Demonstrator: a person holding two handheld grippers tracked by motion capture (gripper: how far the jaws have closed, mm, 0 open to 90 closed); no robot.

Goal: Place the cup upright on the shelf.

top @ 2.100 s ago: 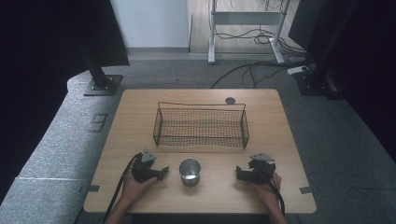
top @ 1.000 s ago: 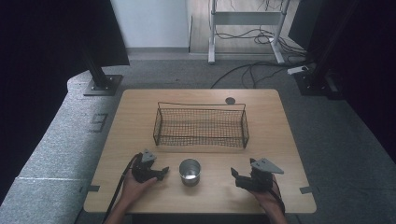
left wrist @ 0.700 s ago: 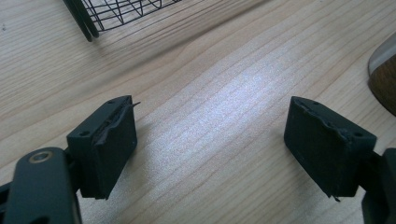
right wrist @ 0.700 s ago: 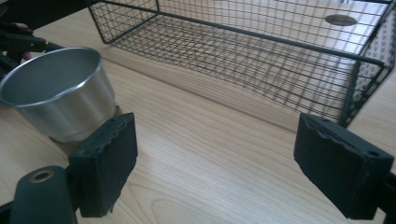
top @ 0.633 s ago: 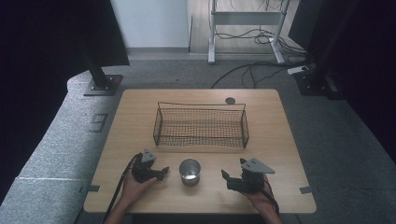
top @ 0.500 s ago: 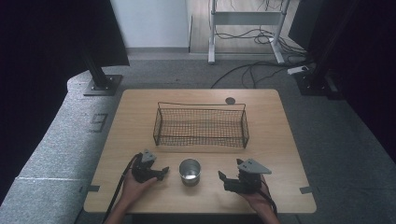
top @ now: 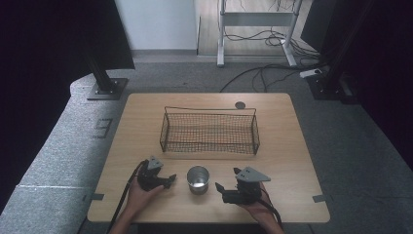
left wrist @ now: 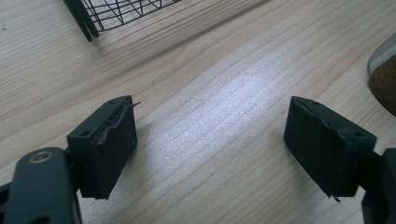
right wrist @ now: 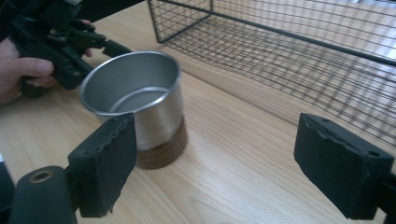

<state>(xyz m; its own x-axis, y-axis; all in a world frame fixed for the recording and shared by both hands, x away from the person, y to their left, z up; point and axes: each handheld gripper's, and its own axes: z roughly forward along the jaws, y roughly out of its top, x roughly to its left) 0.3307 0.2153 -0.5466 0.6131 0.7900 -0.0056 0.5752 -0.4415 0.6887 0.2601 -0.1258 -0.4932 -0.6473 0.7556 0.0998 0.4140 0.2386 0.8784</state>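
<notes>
A shiny metal cup (top: 197, 179) on a brown base stands upright near the table's front edge, between my two grippers. My left gripper (top: 170, 179) rests just left of it, open, with bare wood between its jaws (left wrist: 212, 140); the cup's rim (left wrist: 385, 65) shows at the right edge of the left gripper view. My right gripper (top: 227, 180) sits a little to the right of the cup, pointing at it. It is open (right wrist: 224, 163) and empty. In the right gripper view the cup (right wrist: 135, 102) stands just beyond the left jaw, apart from both.
A black wire basket (top: 209, 131) stands empty across the middle of the wooden table (top: 282, 146), behind the cup; I also see the basket (right wrist: 303, 46) close ahead of the right gripper. A small dark disc (top: 239, 105) lies at the table's far edge. Cables trail off the front.
The right gripper has slid left across the table toward the cup. The left gripper and the cup have stayed where they were.
</notes>
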